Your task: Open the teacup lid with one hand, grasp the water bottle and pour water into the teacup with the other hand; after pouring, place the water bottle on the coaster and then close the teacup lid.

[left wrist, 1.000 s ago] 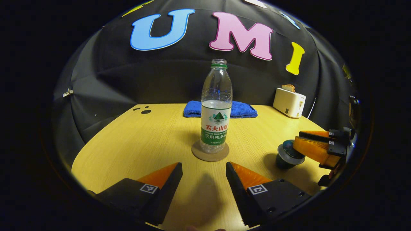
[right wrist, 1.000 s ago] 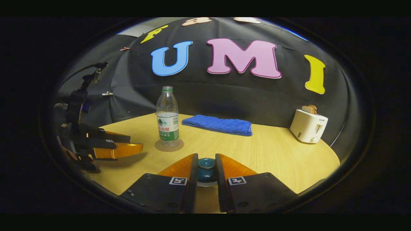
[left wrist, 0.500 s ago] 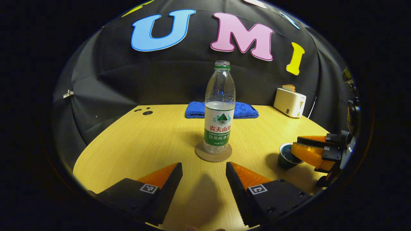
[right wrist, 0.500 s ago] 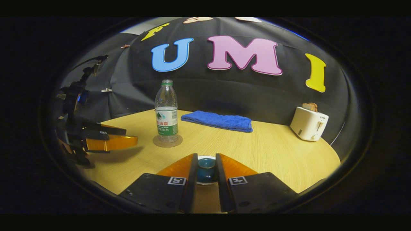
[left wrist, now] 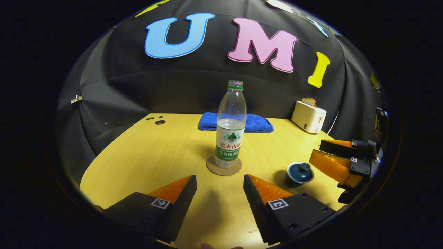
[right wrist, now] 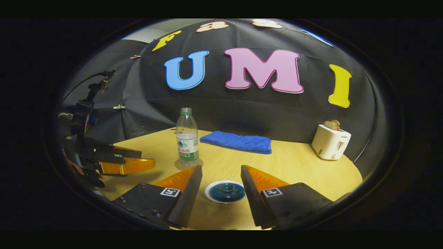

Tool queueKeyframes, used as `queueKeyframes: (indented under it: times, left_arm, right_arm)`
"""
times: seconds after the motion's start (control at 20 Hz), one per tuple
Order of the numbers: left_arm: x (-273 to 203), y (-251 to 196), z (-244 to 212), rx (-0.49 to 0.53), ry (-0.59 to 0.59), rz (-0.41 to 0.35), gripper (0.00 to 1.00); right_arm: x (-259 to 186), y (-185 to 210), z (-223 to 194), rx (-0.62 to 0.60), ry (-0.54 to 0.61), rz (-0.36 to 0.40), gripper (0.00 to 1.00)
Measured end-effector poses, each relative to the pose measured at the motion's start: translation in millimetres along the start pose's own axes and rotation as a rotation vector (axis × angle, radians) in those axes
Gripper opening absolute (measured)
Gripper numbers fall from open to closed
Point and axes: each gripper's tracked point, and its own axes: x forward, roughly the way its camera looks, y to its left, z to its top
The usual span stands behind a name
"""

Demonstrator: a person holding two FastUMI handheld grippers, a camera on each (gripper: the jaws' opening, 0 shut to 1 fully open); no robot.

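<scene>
Pale wooden table point(left wrist: 145, 152), dark cloth behind. Water bottle point(left wrist: 230, 126) stood upright on coaster point(left wrist: 223, 167), uncapped, likely parked after pouring. Teacup point(left wrist: 299, 174) sat right of bottle, lid point(right wrist: 225, 190) resting on it, so closing looked done. Right gripper point(right wrist: 220, 180) hung over teacup, jaws apart, clear of lid. Left gripper point(left wrist: 220, 183) faced bottle from short of coaster, jaws apart, empty. Blue towel point(left wrist: 254, 122) lay behind bottle.

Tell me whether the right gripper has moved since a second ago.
Yes. The right gripper has opened and drawn back from the teacup lid, which now sits free between its fingers; the toaster looks slightly smaller in the right gripper view.
</scene>
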Motion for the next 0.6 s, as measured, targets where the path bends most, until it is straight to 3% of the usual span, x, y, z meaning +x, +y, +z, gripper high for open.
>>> queueKeyframes:
  times: [0.25, 0.45, 0.6]
  left_arm:
    - [-51.6, 1.5, 58.7, 0.029, -0.013, 0.048, 0.87]
    - [-79.4, 4.2, 92.3, -0.037, -0.009, 0.054, 0.87]
    - [-96.8, 13.9, 119.1, -0.031, -0.047, 0.064, 0.87]
  right_arm:
    - [-46.4, -5.3, 51.3, 0.022, 0.054, -0.058, 0.71]
    - [-86.7, -13.6, 102.6, 0.067, 0.061, -0.125, 0.71]
    - [-107.0, -19.3, 135.1, 0.066, 0.041, -0.168, 0.77]
